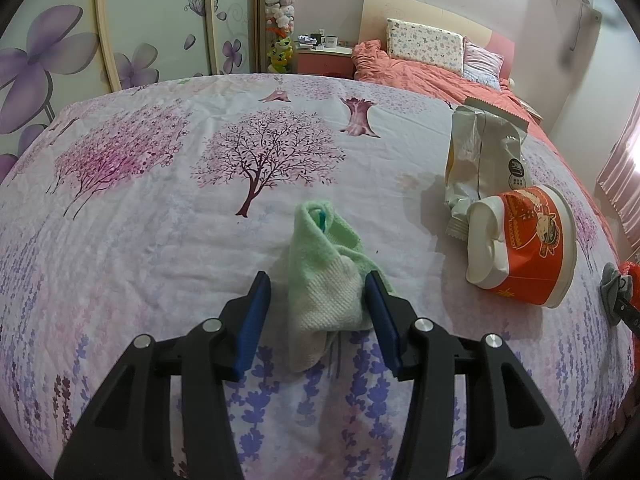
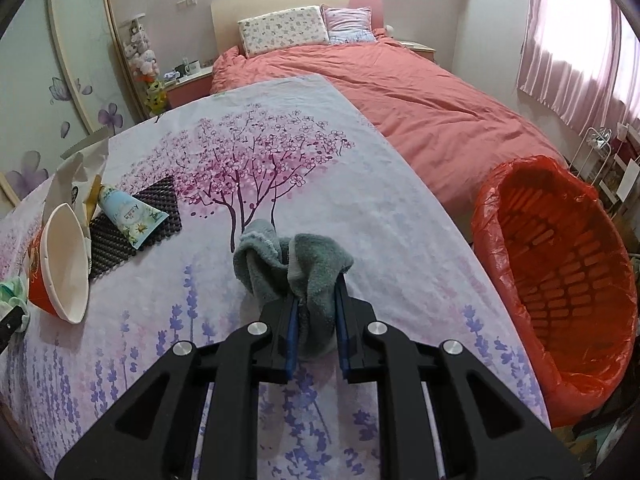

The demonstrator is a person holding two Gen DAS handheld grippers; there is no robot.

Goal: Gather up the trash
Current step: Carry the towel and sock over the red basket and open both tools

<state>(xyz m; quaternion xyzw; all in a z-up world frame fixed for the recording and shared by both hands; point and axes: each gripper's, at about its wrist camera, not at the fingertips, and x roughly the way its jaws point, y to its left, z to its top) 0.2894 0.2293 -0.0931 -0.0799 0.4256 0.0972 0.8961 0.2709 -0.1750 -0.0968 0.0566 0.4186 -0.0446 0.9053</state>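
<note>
A pale green sock (image 1: 320,240) lies on the flowered sheet (image 1: 160,208) between the fingers of my left gripper (image 1: 317,280). The jaws are open: the right pad touches the sock and a gap shows at the left pad. My right gripper (image 2: 316,296) is shut on a grey sock (image 2: 296,260), which bunches above its pads, just over the sheet. A bin lined with a red bag (image 2: 560,272) stands to its right, beyond the sheet's edge. A crushed red paper cup (image 1: 524,240) and a silver snack bag (image 1: 480,152) lie to the right of the green sock.
A tube (image 2: 128,212) rests on a black textured mat (image 2: 160,200) behind the cup (image 2: 60,264). A bed with a salmon duvet (image 2: 400,100) lies beyond the sheet. A floral wardrobe (image 1: 60,52) stands on the left and pink curtains (image 2: 568,48) hang on the right.
</note>
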